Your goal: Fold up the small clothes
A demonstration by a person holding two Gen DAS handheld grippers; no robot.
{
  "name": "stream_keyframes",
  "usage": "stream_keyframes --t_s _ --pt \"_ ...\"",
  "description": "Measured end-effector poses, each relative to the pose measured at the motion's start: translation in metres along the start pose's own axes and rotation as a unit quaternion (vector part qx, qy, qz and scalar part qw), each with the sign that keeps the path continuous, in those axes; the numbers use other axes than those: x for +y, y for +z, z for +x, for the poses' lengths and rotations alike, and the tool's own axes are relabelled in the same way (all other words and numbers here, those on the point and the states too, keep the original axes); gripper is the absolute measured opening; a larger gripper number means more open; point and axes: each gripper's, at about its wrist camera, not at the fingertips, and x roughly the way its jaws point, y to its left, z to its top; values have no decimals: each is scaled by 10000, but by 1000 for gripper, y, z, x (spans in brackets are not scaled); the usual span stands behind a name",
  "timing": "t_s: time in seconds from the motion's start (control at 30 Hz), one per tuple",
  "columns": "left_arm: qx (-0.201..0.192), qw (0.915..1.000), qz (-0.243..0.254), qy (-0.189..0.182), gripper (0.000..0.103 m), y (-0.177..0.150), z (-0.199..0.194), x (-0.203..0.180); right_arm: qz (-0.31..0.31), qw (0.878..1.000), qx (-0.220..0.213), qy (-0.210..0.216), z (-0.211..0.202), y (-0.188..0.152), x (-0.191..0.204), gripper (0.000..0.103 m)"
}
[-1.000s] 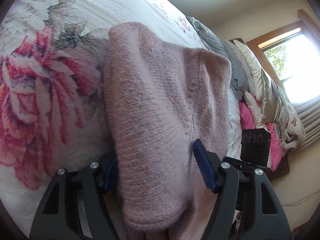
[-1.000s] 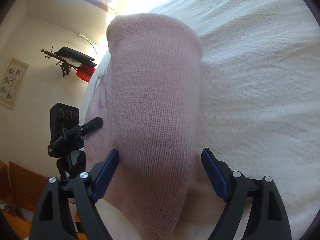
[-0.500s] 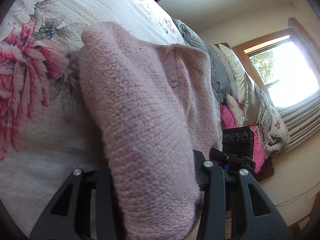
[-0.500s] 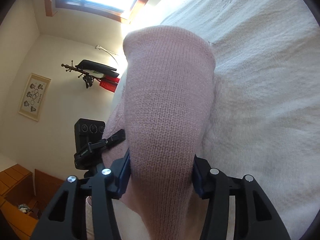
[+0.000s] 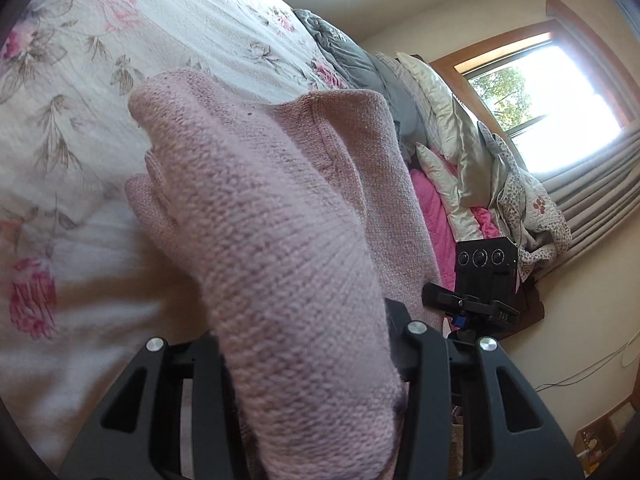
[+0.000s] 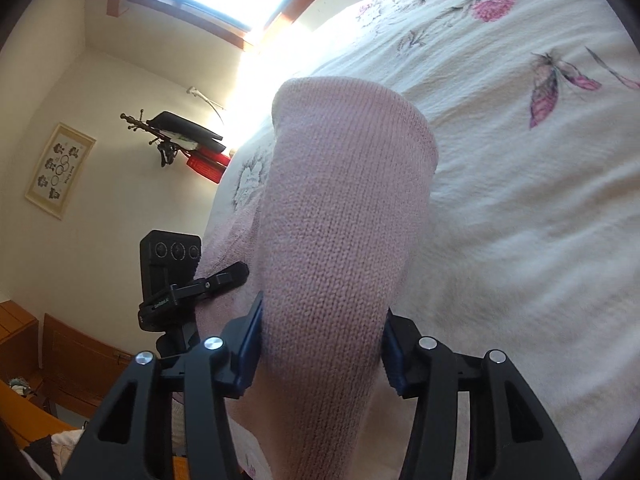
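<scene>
A pink knitted sweater [image 5: 280, 216] is lifted off the floral bedspread [image 5: 80, 60]. My left gripper [image 5: 304, 352] is shut on one thick fold of it, and the knit bulges over the jaws and hides the pads. In the right wrist view another fold of the same sweater [image 6: 344, 216] stands up between the blue pads [image 6: 250, 344], with my right gripper [image 6: 322, 348] shut on it. The rest of the sweater hangs down toward the bed on the left of that view. Each view shows the other gripper's black camera block beside the cloth.
Grey, cream and pink pillows and bedding [image 5: 452, 148] are piled at the head of the bed under a bright window [image 5: 548, 96]. The bedspread [image 6: 520, 160] stretches away to the right. A coat rack [image 6: 176, 140] and framed picture [image 6: 60, 168] are on the wall, wooden furniture [image 6: 80, 364] below.
Both grippers went from open around the folds to shut on them. They have since risen, lifting the sweater off the bed so more of the bedspread and room shows.
</scene>
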Motion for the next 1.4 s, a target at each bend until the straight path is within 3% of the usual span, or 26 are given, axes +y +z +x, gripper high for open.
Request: stream_keyframes --t_s 0.23,0.33,0.5,0.77,0.93,0.97,1.0,1.1,1.2,1.4 --pt "125 9988 -448 131 44 -31 20 44 238 9996 18 -154 19 -34 -38 53" --pt "54 9984 -532 154 50 -39 21 59 273 9994 -58 -205 24 -40 -40 58" --pt "60 9976 -486 496 60 -45 8 54 385 9985 -31 -392 18 -44 -36 70" --pt "-78 9943 90 1061 67 -87 -38 20 257 9966 15 -780 -17 -86 -20 73" --pt "-170 9864 578 1530 70 -117 -42 1 267 9941 156 -1036 -15 -107 -16 72" --pt "-143 9859 575 1563 69 -120 -40 1 363 9938 183 -1037 -13 -109 -18 66" --pt "-101 9856 546 1599 68 -123 -37 2 443 9939 219 -982 -10 -110 -18 50" --pt "-28 9824 483 1806 61 -129 -34 5 454 9946 214 -914 -9 -115 -14 28" --pt "45 9765 463 2103 60 -130 -33 11 285 9950 123 -947 -14 -116 -1 23" --pt "123 9748 410 2190 59 -132 -31 27 177 9897 216 -1404 0 -118 0 22"
